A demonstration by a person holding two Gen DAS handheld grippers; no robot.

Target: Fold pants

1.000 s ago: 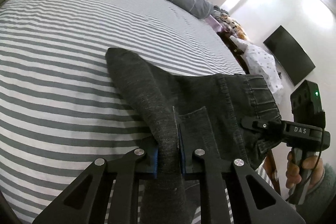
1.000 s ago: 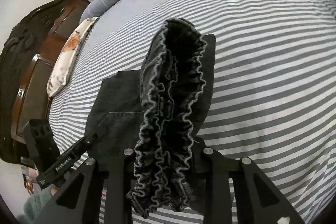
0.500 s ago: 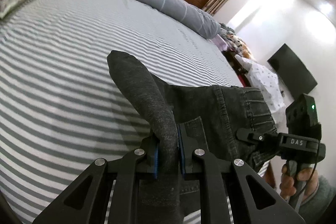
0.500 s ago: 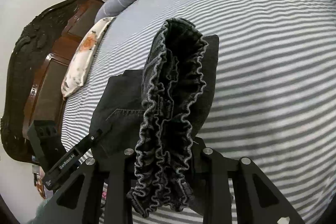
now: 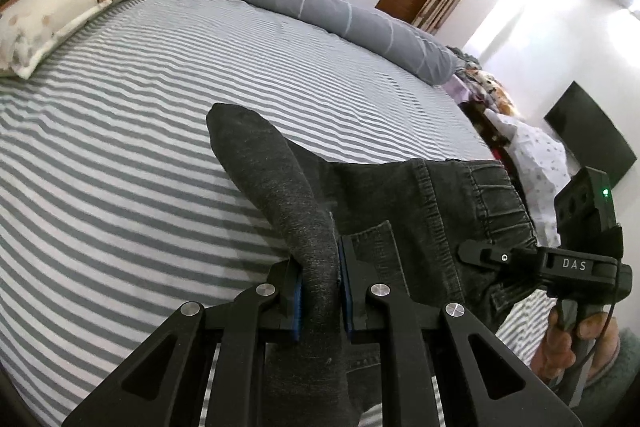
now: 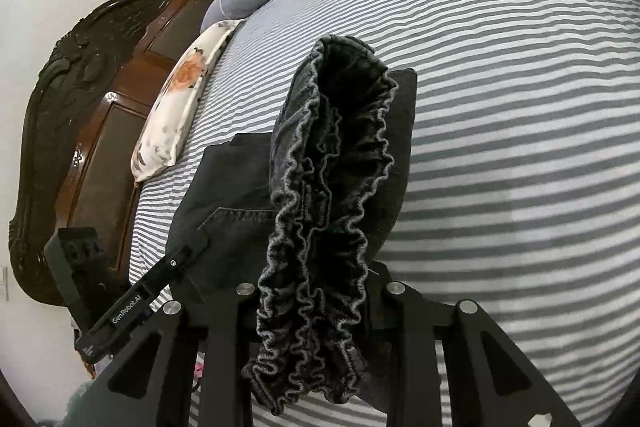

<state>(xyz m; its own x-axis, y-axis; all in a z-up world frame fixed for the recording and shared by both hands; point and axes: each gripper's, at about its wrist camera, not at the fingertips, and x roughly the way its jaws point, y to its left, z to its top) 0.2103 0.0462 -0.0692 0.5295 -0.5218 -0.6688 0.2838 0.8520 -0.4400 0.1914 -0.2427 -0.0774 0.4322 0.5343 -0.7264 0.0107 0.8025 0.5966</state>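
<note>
a: looking at the left gripper point(image 5: 320, 291), what is seen between its jaws?

b: a fold of the dark pants point(image 5: 400, 211) is clamped there, the jaws closed tight on the cloth near the back pocket point(image 5: 372, 247). a grey ridge of fabric is carried forward from the jaws, away over the striped bed point(image 5: 160, 131).

a: and the right gripper point(image 6: 316, 303)?

b: the gathered elastic waistband point(image 6: 320, 247) is pinched in it; the jaws are closed on that bunch, though the pads themselves are hidden by the ruffles. in the left view the same gripper is seen at the waistband end, to the right.

a: so how is the garment lying between the two?

b: it is held lifted at the near edge of the bed, the rest draped forward onto the sheet. the long axis is judged to run roughly sideways from one gripper to the other, waistband at the right, seat and leg side at the left. neither is clearly nearer; both ends are already held.

a: then the next move?

b: probably the cloth is to be carried forward and laid flat, both grips kept level so the fold line stays straight. the leg ends are not seen.
</note>
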